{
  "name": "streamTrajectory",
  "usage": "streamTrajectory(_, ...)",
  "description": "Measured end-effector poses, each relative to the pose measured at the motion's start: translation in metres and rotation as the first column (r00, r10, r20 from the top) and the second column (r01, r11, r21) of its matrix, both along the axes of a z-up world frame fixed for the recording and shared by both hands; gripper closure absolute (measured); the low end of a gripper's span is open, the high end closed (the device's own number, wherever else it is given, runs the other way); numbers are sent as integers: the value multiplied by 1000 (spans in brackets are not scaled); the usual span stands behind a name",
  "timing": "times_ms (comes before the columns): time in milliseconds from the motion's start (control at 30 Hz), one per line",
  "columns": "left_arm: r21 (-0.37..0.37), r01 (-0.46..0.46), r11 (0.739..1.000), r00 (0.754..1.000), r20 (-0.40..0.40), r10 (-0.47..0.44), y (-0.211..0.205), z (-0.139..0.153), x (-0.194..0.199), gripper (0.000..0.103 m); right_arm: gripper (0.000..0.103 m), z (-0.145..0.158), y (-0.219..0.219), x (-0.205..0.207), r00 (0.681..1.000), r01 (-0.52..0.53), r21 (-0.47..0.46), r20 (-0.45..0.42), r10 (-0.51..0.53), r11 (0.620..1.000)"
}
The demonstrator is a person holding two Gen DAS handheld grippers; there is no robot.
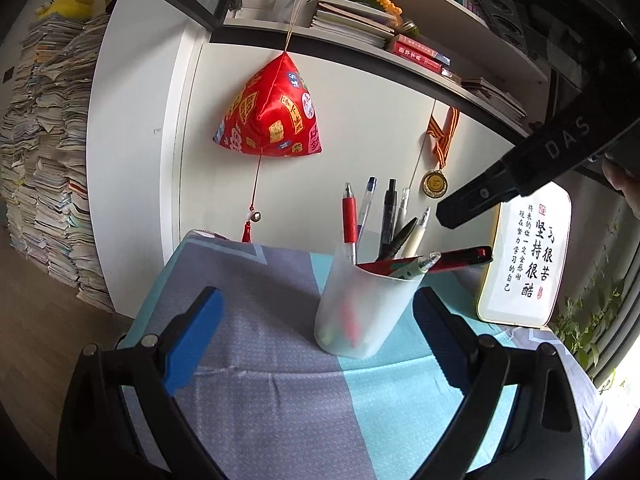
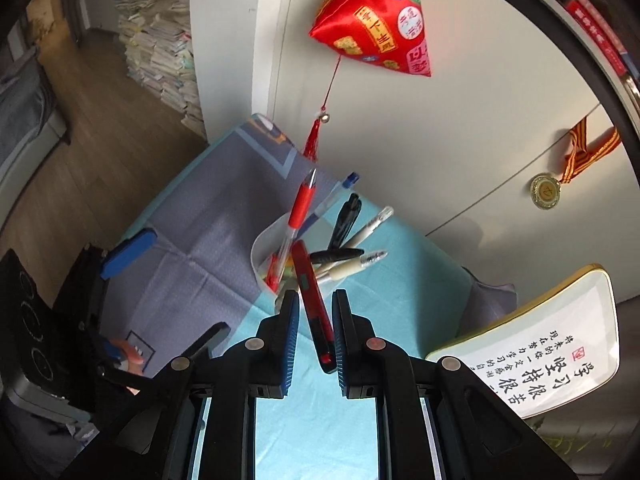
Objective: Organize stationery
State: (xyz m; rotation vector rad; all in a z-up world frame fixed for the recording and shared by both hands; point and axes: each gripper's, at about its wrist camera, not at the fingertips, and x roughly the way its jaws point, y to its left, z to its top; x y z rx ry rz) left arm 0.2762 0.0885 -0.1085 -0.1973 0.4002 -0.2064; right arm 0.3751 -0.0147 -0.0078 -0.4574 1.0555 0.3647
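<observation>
Now, red utility knife [image 2: 316, 308] slanting tip-first into pen cup [image 1: 360, 312], right gripper [image 2: 316, 300] released, left gripper [image 1: 316, 320] spread

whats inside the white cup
The white cup holds several pens standing upright, and a red box cutter leans in over the rim. The frosted wall blurs whatever sits at the bottom.

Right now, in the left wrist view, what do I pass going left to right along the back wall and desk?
Paper stacks → red pouch → pen cup → medal → calligraphy plaque → plant.
</observation>
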Motion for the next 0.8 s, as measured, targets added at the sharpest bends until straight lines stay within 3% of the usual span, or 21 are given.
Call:
streamTrajectory(67,-5,-7,1000,1000,-11,7,1,-1,2,8,86,5,-6,-2,999,17,52,33,-18,999)
streamTrajectory(167,7,-22,1000,1000,-15,22,2,-1,2,8,71,3,-18,-7,997,47,64,58,-51,997)
streamTrajectory(267,23,-45,999,999,-22,46,1,-1,4,8,71,4,-38,-24,990,83,116,108,-95,990)
streamTrajectory(400,48,-58,997,997,-46,60,-3,-1,5,8,56,-11,-68,-53,973,135,167,166,-163,977)
streamTrajectory(633,81,-53,995,998,-30,56,-10,0,1,5,56,-54,-75,-28,963,229,258,77,-256,939)
streamTrajectory(733,86,-52,995,998,-20,54,-11,2,-1,5,56,-35,-67,-23,963,208,388,81,-258,898)
streamTrajectory(800,85,-56,995,998,-16,57,-9,3,-1,4,56,-12,-65,-32,945,192,417,166,-282,888)
